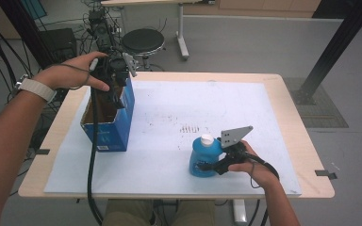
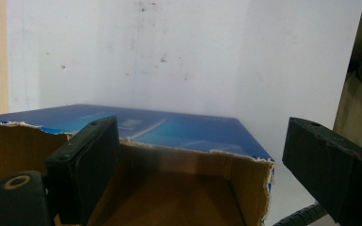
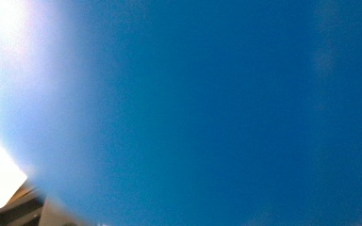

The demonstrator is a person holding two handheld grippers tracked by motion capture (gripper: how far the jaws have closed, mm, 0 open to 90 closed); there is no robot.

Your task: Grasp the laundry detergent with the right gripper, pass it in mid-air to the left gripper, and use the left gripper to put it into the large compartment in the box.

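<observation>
A blue bottle [image 1: 201, 151] with a white cap stands on the white mat [image 1: 179, 101] near its front right. My right gripper [image 1: 206, 166] reaches it from the right, black jaws against its lower sides, shut on it. In the right gripper view the bottle [image 3: 217, 117] is a close blue blur. At the mat's left stands an open blue cardboard box [image 1: 119, 126] with torn edges. My left gripper [image 1: 116, 96] hangs at its far end, open. In the left gripper view the gripper [image 2: 202, 127] has one jaw inside the box [image 2: 184, 134] and one outside its end wall.
The wooden table [image 1: 290, 117] shows bare edges around the mat. A black stool [image 1: 143, 41] and cables sit behind the table's far left. A black post [image 1: 334, 47] slants at the far right. The left gripper's cable hangs over the front edge.
</observation>
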